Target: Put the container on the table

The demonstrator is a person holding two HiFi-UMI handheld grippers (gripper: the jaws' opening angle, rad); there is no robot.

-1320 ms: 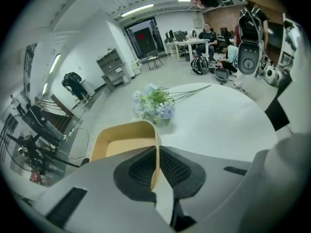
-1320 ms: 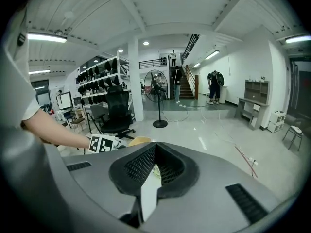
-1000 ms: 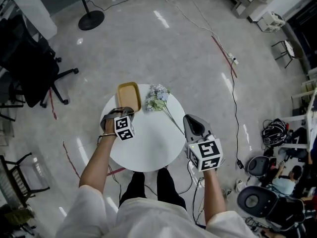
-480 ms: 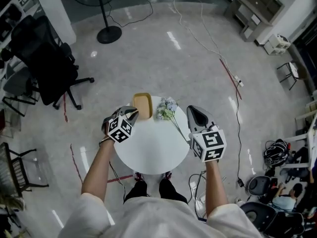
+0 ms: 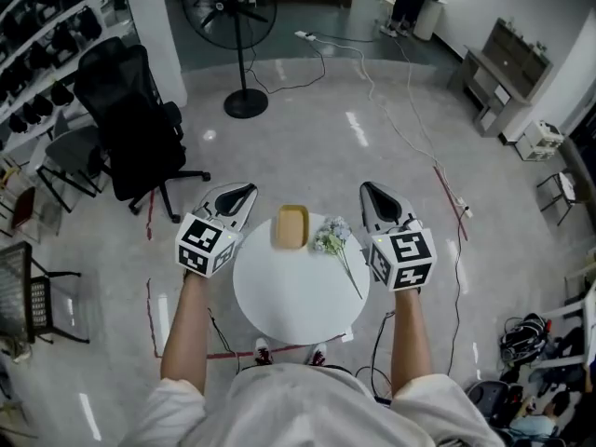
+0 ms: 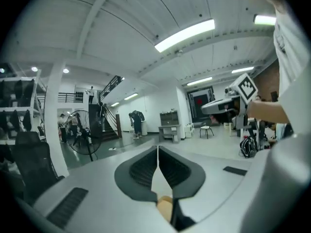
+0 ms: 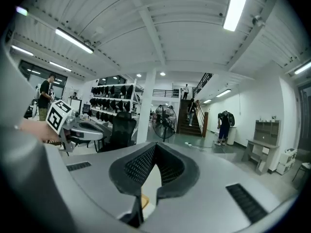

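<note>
While the round white table [image 5: 298,301] stood directly below the head camera, the container [image 5: 291,226], a shallow tan tray, was seen lying flat on the tabletop at its far edge, and there it was, touched by nothing. Just to the right of it on the table, a spray of pale flowers [image 5: 331,239] was laid, the blooms just beside the tray and the thin stem trailing back across the table towards its near right rim. The left gripper [image 5: 245,191] was held up off the table's left side, well apart from the tray, and in its own view the two jaws were shown pressed together at the tips, with nothing pinched between them. The right gripper [image 5: 369,188] was held in the mirror position off the table's right side, and its jaws too were seen closed tip to tip and empty. Both tools were pointed away from the person, out beyond the table's far edge, with bare forearms stretched along either side of the table. Beyond the table, on the glossy floor, a standing fan [image 5: 245,103] was picked out, and to the far left of the table a black office chair [image 5: 140,128]. A cable [image 5: 410,142] was run across the floor past the table's far right side.
</note>
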